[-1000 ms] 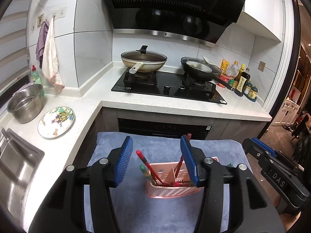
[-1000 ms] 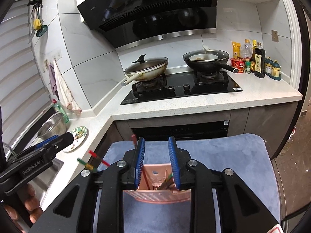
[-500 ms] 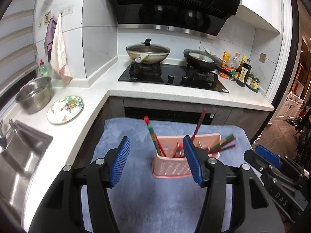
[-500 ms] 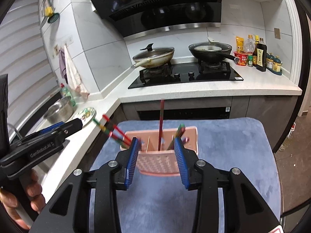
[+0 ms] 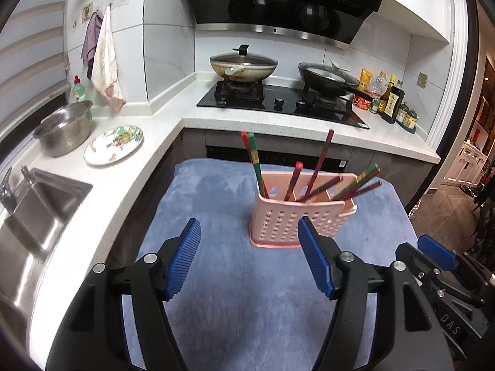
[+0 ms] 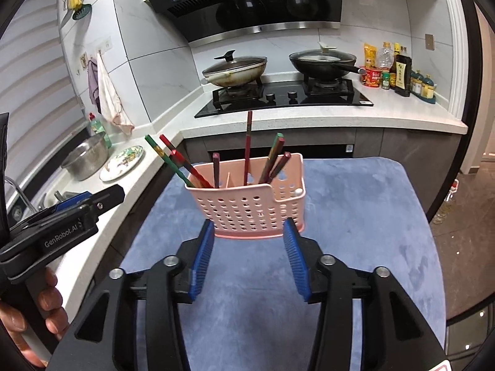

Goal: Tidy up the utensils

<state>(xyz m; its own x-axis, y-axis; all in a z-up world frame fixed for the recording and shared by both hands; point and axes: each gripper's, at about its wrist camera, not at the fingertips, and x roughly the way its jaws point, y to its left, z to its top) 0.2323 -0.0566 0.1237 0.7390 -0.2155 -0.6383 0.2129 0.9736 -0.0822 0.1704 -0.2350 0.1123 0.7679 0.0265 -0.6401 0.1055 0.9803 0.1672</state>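
A pink perforated utensil holder (image 5: 297, 219) (image 6: 244, 207) stands upright on the blue cloth (image 5: 247, 293). Several red and green chopsticks (image 5: 321, 160) (image 6: 247, 145) lean in it. My left gripper (image 5: 249, 225) is low over the cloth, in front and to the left of the holder. Its jaws are opening and nothing is between them. My right gripper (image 6: 249, 225) faces the holder's front, which sits just past its fingertips. These jaws are also opening, and no pad presses on anything. Each gripper shows at the edge of the other's view: the left gripper (image 6: 77, 204), the right gripper (image 5: 439, 253).
A white counter wraps around the left side with a sink (image 5: 37, 216), a steel bowl (image 5: 63, 130) and a patterned plate (image 5: 114, 145). Behind are a hob with two pans (image 5: 244, 68) and bottles (image 5: 393, 99). A hand (image 6: 37, 309) holds the left gripper.
Both grippers have drawn back and lower from the holder, which now shows whole beyond the fingertips. The jaws of both have widened. The chopsticks stay in the holder.
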